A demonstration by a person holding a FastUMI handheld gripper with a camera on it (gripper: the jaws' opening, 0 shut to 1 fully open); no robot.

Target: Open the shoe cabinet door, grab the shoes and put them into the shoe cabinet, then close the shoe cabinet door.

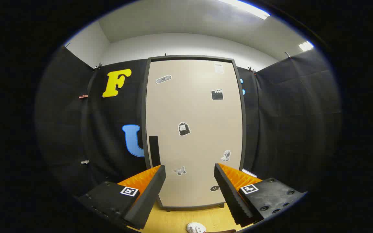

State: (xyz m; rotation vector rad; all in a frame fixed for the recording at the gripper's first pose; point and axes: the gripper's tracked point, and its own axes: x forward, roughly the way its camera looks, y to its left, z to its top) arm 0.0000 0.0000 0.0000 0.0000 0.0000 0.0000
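Squarely ahead of us, the shoe cabinet (pixel 194 129) stands upright in the middle of the frame, its pale door (pixel 199 110) shut flush inside a dark frame. We hold the gripper (pixel 189 176) low in the picture with its two fingers spread wide apart and nothing between them; the lower part of the door shows through the gap. The cabinet sits beyond the fingertips, not touching them. A dark vertical handle (pixel 153 150) runs along the door's left edge, just above and slightly left of the left finger (pixel 149 194). The right finger (pixel 230 194) points at the door's lower right part.

Small stickers dot the door: a clapperboard sticker (pixel 217 94) at upper right, a bag-shaped one (pixel 184 128) near the centre, a bust (pixel 226 155) at lower right just above the right fingertip, and a butterfly (pixel 179 171) low down between the fingers. The cabinet rests on short feet on a wooden floor (pixel 176 220), a yellowish strip at the bottom of the frame.

At the very bottom centre, below and between the fingers and nearer to us than the cabinet, we see the tip of a white shoe (pixel 195 227); most of it is cut off, so we cannot tell how it lies. Black cloth walls (pixel 287 123) flank the cabinet on both sides, and ceiling lights (pixel 248 8) glow at upper right.
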